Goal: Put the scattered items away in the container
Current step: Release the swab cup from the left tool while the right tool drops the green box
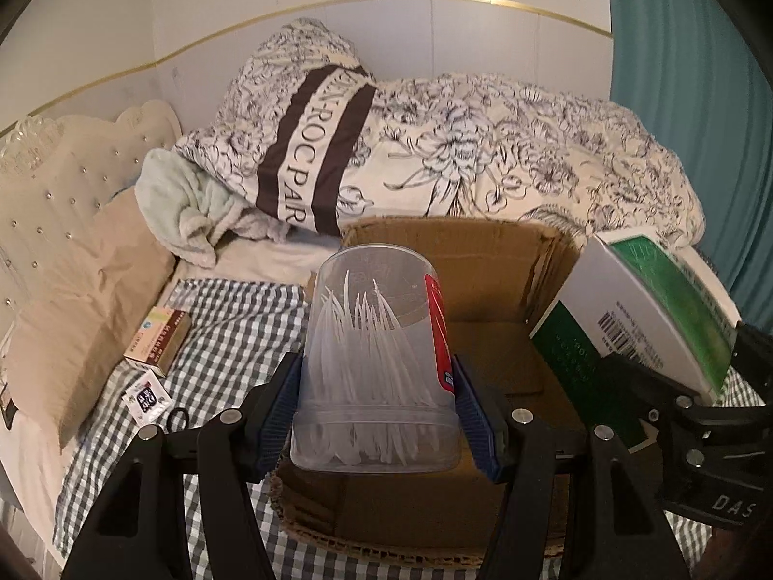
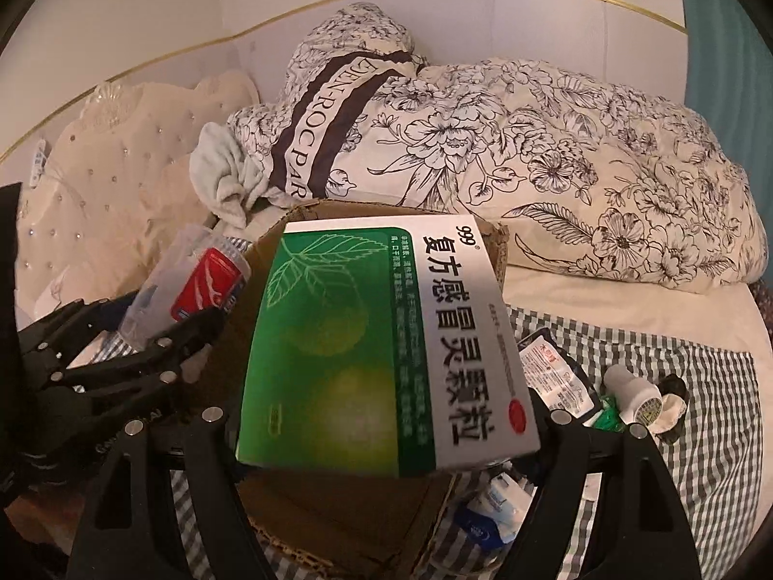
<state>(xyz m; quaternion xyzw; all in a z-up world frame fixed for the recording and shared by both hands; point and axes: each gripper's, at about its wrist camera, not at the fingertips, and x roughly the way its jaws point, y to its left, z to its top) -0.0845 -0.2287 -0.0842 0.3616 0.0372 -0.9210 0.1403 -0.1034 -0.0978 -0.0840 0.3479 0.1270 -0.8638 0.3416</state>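
Both grippers hang over the open cardboard box [image 1: 483, 261] that sits on the checked bedspread [image 1: 227, 328], each with something in its grip. The left gripper [image 1: 377, 401] has its blue-padded fingers [image 1: 282, 406] pressed against either side of a clear plastic tub of floss picks [image 1: 372, 338] with a red label — the tub is tilted, its base toward the camera, above the near part of the box. The right gripper [image 2: 386, 440] holds a green-and-white medicine box [image 2: 381, 338] across its width, fingers spread wide around it, just above the cardboard box's right side.

Scattered things lie on the bedspread: a small carton [image 1: 159, 338] and a sachet [image 1: 147, 398] to the left of the cardboard box, and to its right a dark packet [image 2: 555, 372], a white bottle [image 2: 633, 394] on its side and a blue-and-white pack [image 2: 488, 517]. A flowered quilt [image 1: 507, 164] is heaped behind, against the wall.
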